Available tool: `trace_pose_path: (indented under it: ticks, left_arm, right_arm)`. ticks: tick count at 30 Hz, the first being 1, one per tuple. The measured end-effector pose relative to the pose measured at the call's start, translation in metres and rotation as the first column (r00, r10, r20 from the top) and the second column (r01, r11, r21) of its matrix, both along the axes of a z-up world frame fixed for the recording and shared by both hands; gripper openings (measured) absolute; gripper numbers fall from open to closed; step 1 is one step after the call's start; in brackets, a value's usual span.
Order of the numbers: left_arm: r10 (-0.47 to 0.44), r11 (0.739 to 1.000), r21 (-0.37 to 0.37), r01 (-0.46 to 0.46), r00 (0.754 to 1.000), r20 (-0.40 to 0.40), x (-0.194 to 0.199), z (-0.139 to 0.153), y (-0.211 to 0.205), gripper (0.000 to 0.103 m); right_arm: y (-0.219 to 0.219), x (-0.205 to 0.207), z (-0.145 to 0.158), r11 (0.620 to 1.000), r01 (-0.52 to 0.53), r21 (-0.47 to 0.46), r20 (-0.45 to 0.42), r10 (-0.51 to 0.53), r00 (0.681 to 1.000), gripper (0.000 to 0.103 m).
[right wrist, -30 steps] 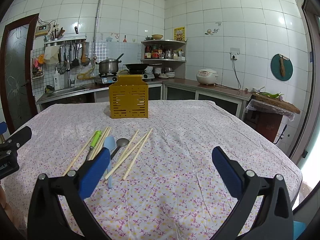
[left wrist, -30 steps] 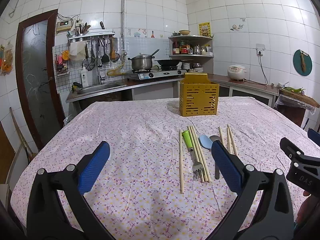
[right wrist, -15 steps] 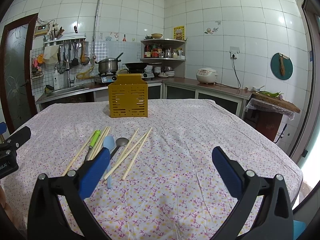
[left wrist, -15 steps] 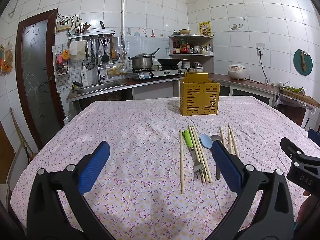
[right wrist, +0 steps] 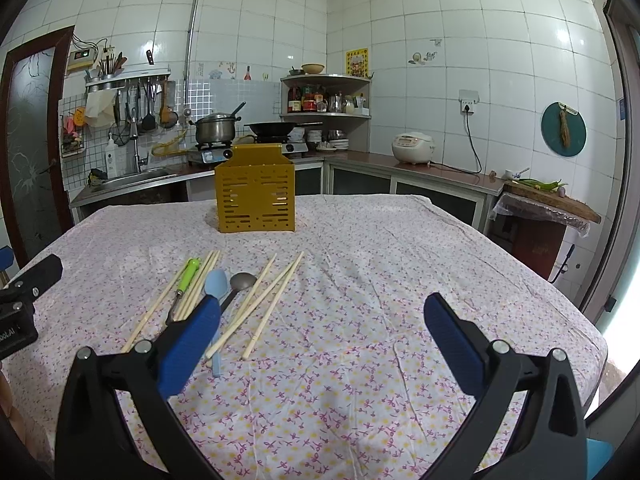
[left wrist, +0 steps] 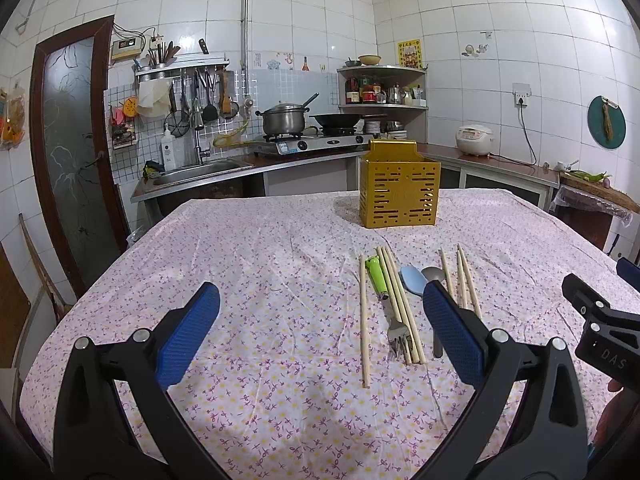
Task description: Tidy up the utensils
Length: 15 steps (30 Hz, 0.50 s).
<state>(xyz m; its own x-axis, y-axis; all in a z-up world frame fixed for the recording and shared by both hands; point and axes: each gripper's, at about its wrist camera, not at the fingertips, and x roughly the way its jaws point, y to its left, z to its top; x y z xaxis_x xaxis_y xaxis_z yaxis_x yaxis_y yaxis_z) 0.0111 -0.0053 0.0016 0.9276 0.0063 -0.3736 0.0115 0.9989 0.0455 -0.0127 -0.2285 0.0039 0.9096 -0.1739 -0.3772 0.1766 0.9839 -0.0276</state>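
A yellow slotted utensil holder point(left wrist: 399, 185) point(right wrist: 255, 190) stands upright at the far middle of the table. In front of it lie several wooden chopsticks point(left wrist: 363, 316) point(right wrist: 269, 308), a green-handled fork point(left wrist: 383, 300) point(right wrist: 184, 284), a light blue spoon point(left wrist: 414, 280) point(right wrist: 217, 285) and a metal spoon point(left wrist: 433, 274) point(right wrist: 241, 281). My left gripper point(left wrist: 320, 330) is open and empty, hovering near the table's front, left of the utensils. My right gripper point(right wrist: 322, 332) is open and empty, right of the utensils.
The table carries a floral cloth point(left wrist: 260, 264) point(right wrist: 380, 256). Behind it runs a counter with a sink point(left wrist: 196, 170), a stove with a pot point(left wrist: 285, 120) and a rice cooker point(right wrist: 413, 148). A brown door point(left wrist: 72, 152) is at left.
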Motion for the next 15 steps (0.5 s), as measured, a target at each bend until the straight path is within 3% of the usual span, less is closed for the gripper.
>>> trace_pose_path:
  ticks: [9, 15]
  left_arm:
    - [-0.008, 1.000, -0.008, 0.008, 1.000, -0.027, 0.009, -0.003, 0.000, 0.098]
    - [-0.067, 0.998, -0.014, 0.065, 0.987, -0.144, 0.041, 0.002, -0.003, 0.098]
  right_arm:
    - [-0.002, 0.006, 0.000, 1.000, -0.014, 0.015, -0.015, 0.014, 1.000, 0.099]
    - [-0.006, 0.037, 0.010, 1.000, -0.010, -0.016, -0.097, 0.008, 0.995, 0.099]
